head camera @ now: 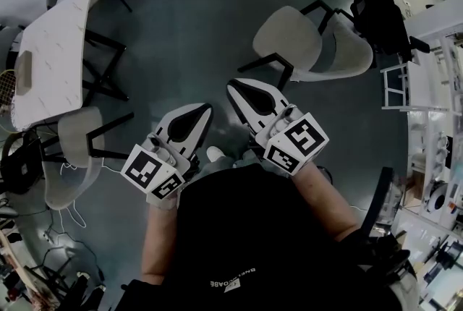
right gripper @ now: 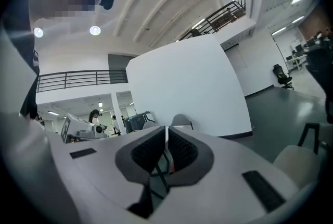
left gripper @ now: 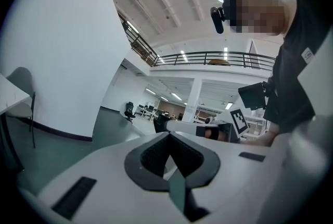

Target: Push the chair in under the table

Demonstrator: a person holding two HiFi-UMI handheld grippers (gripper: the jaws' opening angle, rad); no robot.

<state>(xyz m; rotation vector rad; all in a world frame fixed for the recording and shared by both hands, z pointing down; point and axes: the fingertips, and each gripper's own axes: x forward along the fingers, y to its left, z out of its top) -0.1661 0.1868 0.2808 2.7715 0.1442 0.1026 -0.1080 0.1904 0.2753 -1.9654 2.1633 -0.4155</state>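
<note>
Your left gripper [head camera: 205, 113] and right gripper [head camera: 233, 87] are closed tight and empty, so a crooked push could spin the chair [head camera: 289, 38] at one o'clock away from the bench [head camera: 51, 49] at ten o'clock.

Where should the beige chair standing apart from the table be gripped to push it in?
Probably the top edge of the backrest, coming from behind it, at the head view's right: the seat faces left toward the table, so a push there drives it in.
</note>
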